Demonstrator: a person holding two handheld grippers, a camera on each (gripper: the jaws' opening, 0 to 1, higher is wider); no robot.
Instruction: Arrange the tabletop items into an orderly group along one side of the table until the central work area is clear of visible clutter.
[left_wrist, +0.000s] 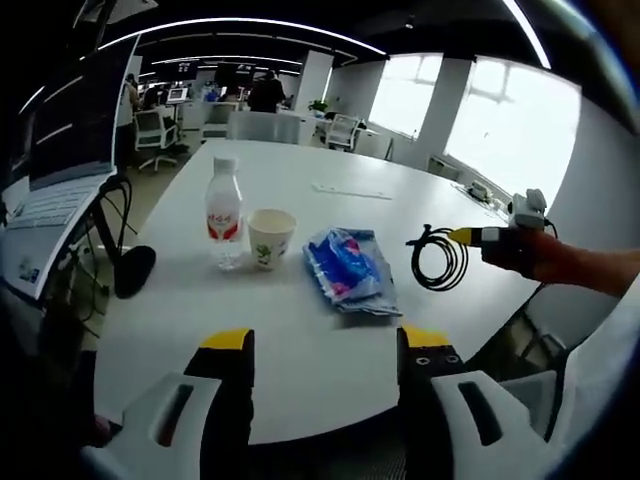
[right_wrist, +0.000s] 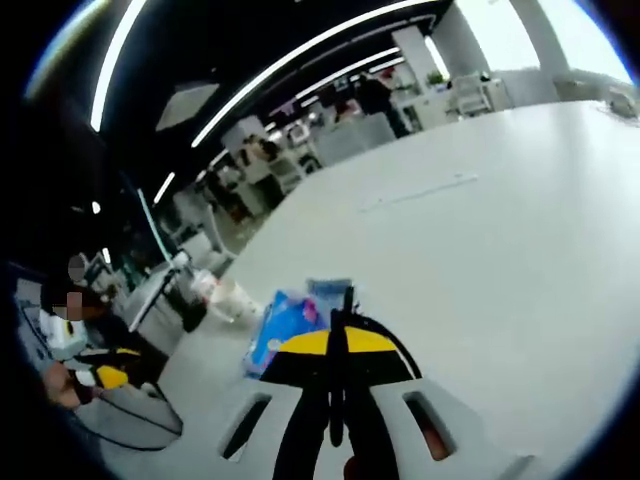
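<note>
While the left gripper (left_wrist: 325, 345) gapes, the right gripper (right_wrist: 336, 343) pinches the coiled cable (left_wrist: 440, 258) by its table-edge end.

Daylight from tall windows (left_wrist: 480, 120) and ceiling light strips (right_wrist: 300, 60) brightens the white surface (left_wrist: 300, 350). The windows blow out. Fisheye bending warps edges; the right gripper view is soft and blurred.

A big white table (left_wrist: 330, 350) is seen. A water bottle (left_wrist: 224, 213) with a red label is stood on it, with a paper cup (left_wrist: 270, 238) just beside it. A blue packet (left_wrist: 346, 268) is laid flat near the cup. A coiled black cable (left_wrist: 440, 258) is seen farther along, near the edge.
</note>
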